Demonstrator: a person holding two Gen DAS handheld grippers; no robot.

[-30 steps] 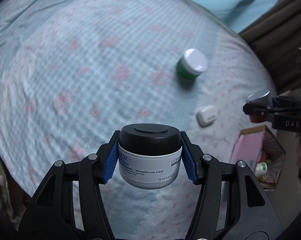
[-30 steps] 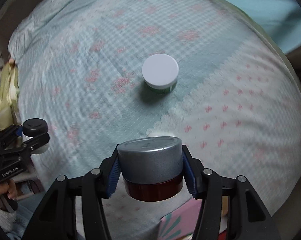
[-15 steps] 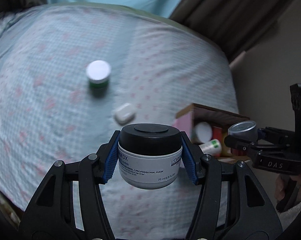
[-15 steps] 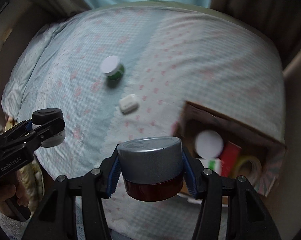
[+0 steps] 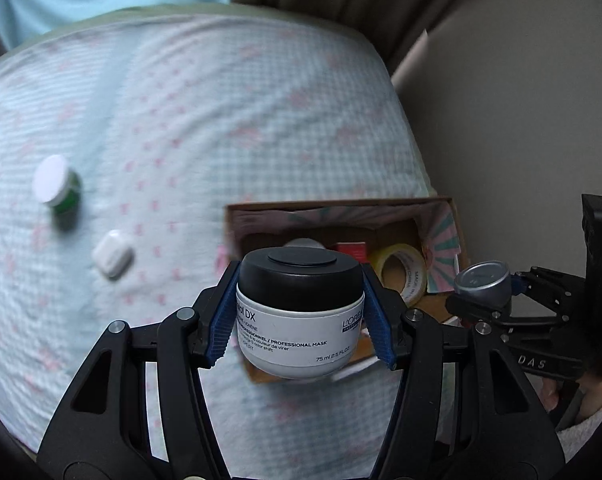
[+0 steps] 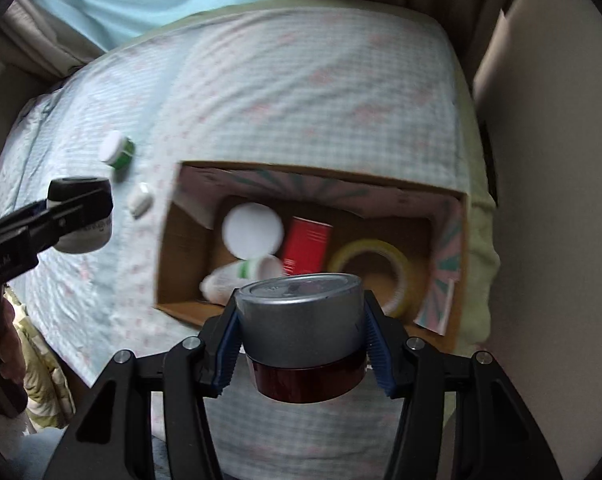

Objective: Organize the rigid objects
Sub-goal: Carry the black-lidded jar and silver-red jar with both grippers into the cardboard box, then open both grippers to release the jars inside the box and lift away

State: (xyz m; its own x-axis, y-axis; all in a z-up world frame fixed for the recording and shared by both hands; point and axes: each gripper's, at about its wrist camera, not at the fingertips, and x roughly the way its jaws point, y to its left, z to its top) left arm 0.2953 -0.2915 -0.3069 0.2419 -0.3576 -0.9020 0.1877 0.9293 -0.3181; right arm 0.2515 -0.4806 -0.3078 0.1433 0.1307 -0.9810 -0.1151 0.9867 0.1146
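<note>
The left gripper (image 5: 299,316) clamps a black-lidded white jar (image 5: 299,312) at lower centre, the right gripper (image 6: 302,342) grips a silver-lidded red jar (image 6: 303,332) below the cardboard box (image 6: 181,236).

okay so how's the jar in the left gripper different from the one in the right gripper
The white jar has a black lid and printed label text; the dark red jar has a silver-grey lid, and no label shows. The left gripper's pads press the white jar's lid and upper body, while the right gripper's pads press mostly the red jar's lid. Both are squat, round, capped, upright, and clamped near the cardboard box.
</note>
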